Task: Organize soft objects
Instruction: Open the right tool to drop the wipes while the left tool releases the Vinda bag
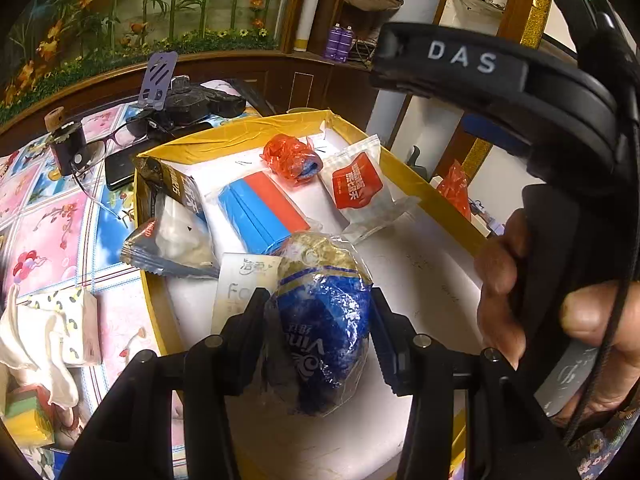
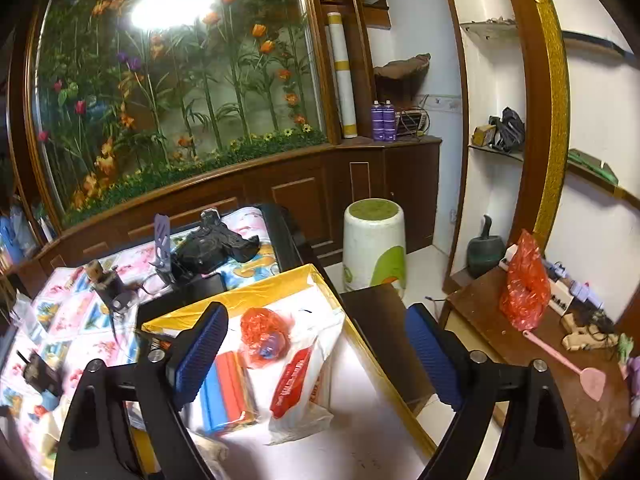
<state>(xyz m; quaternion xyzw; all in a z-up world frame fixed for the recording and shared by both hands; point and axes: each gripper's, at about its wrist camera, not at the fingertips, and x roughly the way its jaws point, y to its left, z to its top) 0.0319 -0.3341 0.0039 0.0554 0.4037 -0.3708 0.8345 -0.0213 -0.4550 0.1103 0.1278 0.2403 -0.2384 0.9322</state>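
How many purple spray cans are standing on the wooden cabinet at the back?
2. The purple spray cans stand side by side and touching on the cabinet top, left one, right one, beside the white roll. Others may be hidden.

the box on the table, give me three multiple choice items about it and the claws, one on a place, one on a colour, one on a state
1. Where does the orange bag bundle lie?
A. on the stool
B. in the yellow-rimmed box
C. on the floral cloth

2. What colour is the rolled pack in the left claw?
A. blue and gold
B. green
C. pink

3. How is the right claw?
A. shut on a pack
B. open, holding nothing
C. out of view

B: it sits on the box's white floor.
A: blue wrapper, gold top.
B: its pads stand wide apart.
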